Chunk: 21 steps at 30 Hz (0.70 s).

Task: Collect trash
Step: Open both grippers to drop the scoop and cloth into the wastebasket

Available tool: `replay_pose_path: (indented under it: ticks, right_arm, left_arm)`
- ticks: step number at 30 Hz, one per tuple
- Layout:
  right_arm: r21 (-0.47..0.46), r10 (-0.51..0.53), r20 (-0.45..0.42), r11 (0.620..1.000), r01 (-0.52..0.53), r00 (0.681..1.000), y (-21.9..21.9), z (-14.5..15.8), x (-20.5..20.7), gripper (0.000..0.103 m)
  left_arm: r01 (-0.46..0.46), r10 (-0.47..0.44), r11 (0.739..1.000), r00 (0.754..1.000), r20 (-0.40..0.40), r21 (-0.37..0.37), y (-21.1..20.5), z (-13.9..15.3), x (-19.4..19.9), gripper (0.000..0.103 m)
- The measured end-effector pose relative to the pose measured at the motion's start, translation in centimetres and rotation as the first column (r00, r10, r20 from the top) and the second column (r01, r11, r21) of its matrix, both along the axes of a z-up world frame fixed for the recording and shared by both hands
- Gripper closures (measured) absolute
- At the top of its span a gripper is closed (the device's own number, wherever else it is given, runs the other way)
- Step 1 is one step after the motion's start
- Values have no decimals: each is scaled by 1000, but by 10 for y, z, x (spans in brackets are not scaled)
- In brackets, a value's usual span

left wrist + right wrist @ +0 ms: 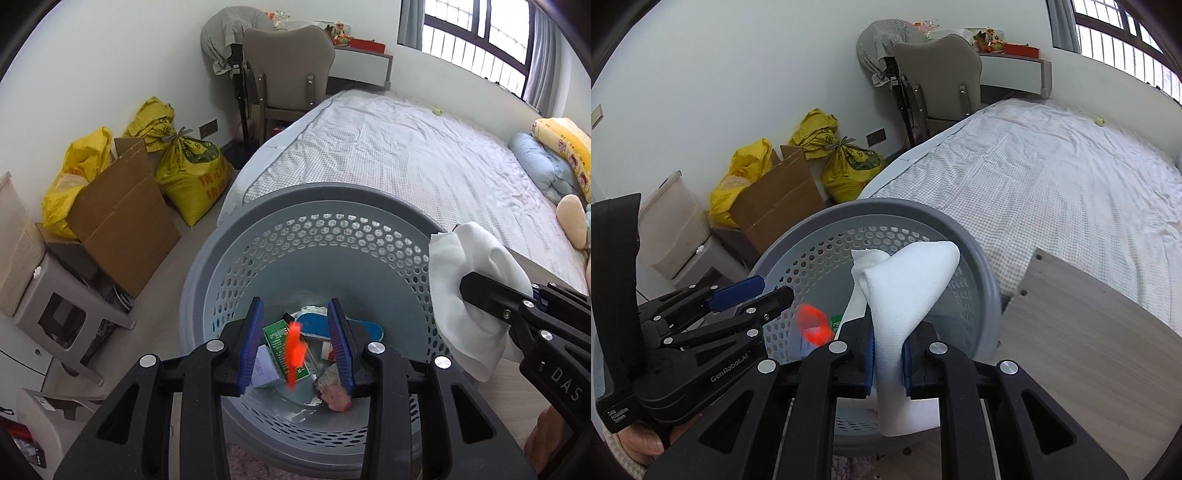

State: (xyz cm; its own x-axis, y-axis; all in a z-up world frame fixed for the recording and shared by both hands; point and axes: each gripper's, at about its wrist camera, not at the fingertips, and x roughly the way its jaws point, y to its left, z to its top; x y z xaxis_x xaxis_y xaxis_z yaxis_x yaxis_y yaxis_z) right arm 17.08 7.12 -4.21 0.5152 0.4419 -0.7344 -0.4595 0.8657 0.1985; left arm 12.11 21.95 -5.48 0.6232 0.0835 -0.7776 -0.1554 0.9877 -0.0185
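A grey perforated basket (317,236) stands beside the bed and holds several bits of trash, among them a green box (277,338) and a blue item (314,323). My left gripper (295,343) is open over the basket's mouth; a blurred red piece (294,350) is in mid-air between its blue pads. My right gripper (888,363) is shut on a white tissue (905,291) and holds it above the basket's right rim (982,266). The tissue also shows in the left wrist view (469,280). The left gripper (753,295) shows at left in the right wrist view.
A bed (406,147) with a checked sheet lies behind the basket. A wooden board (1089,332) sits at the right. A cardboard box (118,214), yellow sacks (188,173), a grey stool (62,310) and a chair (288,70) stand along the left wall.
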Motion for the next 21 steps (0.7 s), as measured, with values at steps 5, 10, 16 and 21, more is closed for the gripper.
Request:
replay_pose_path:
  ticks: [5, 10, 16, 21]
  right_arm:
    - [-3, -2, 9, 1000, 2, 1000, 4, 0, 2, 53]
    - [-21, -12, 16, 1000, 12, 1000, 3, -1, -2, 53]
    - [-32, -21, 11, 999, 21, 1000, 2, -2, -7, 53]
    - [-37, -31, 20, 999, 32, 999, 1, -2, -12, 48]
  left_arm:
    - [-34, 34, 999, 999, 33, 14, 8, 7, -5, 30]
    - [-63, 63, 998, 998, 29, 11, 16, 10, -6, 30]
    - [-79, 79, 996, 996, 32, 27, 15, 13, -11, 27]
    - [-88, 87, 996, 996, 32, 30, 17, 16, -15, 26]
